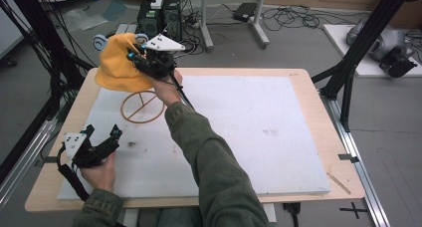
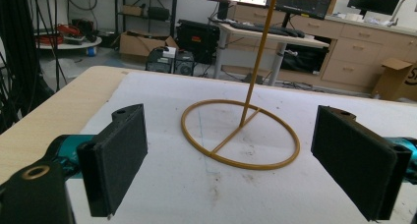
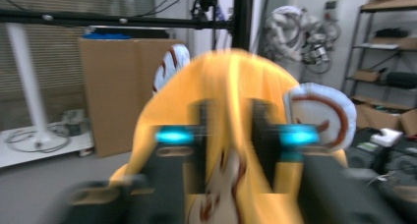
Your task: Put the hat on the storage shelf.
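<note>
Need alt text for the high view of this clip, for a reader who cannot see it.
A person's right tool is at a yellow animal-eared hat draped on a thin wire stand at the far left of a white-topped table. The left tool rests open near the table's front left corner, holding nothing.

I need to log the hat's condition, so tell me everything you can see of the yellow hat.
The yellow hat looks like soft fleece, with two pale round ears marked in reddish brown and similar markings on its front. It hangs draped over the top of a thin yellow wire stand, raised above the white mat near the table's far left corner, its lower edge sagging unevenly. The right gripper is at its side with fabric between the jaws; the blurred right gripper view leaves unclear whether the pads press on it.
</note>
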A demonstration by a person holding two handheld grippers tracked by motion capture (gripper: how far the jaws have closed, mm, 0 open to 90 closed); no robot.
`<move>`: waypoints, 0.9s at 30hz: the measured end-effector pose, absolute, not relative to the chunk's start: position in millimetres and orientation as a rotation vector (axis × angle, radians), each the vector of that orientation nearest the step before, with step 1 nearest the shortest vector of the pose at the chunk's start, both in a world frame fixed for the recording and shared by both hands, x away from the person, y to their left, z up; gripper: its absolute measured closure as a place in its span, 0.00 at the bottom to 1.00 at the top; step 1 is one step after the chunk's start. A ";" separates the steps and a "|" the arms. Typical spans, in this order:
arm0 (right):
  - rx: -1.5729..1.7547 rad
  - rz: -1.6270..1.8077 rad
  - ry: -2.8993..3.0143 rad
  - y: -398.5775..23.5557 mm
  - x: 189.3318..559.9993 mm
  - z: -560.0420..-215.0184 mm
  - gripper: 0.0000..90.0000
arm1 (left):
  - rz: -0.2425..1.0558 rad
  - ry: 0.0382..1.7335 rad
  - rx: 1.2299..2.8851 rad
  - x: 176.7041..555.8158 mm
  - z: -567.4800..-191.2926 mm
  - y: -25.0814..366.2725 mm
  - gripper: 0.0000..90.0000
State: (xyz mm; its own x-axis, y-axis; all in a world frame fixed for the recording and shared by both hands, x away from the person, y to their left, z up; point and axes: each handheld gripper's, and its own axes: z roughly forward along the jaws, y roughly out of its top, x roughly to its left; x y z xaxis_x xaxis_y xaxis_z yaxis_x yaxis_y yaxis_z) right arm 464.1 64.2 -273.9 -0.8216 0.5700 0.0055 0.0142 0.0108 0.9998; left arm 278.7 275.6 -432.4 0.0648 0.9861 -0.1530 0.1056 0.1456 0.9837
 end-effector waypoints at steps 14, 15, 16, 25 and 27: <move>0.794 1.780 1.812 8.2 462.0 -257.5 0.18 | 1.003 1.291 1.201 278.4 -430.7 274.8 0.16; 0.807 1.767 1.795 0.7 459.9 -256.1 0.17 | 1.003 1.291 1.201 278.4 -430.7 274.8 0.16; 0.811 1.753 1.774 -9.3 457.4 -255.4 0.17 | 1.002 1.290 1.196 278.2 -429.9 274.3 0.16; 0.892 1.657 1.656 -77.0 434.3 -259.4 0.14 | 1.018 1.268 1.215 278.0 -427.0 268.1 0.16; 0.909 1.629 1.623 -101.2 422.9 -260.6 0.14 | 1.019 1.268 1.222 278.1 -426.5 267.8 0.16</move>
State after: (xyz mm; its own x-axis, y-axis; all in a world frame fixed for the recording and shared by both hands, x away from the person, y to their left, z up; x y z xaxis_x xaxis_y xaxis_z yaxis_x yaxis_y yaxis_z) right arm 422.9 -101.2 -260.6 -0.5432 0.8392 0.0254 0.0224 -0.0157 0.9996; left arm 278.1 267.8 -426.5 0.0749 0.9897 -0.1224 0.0939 0.1152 0.9889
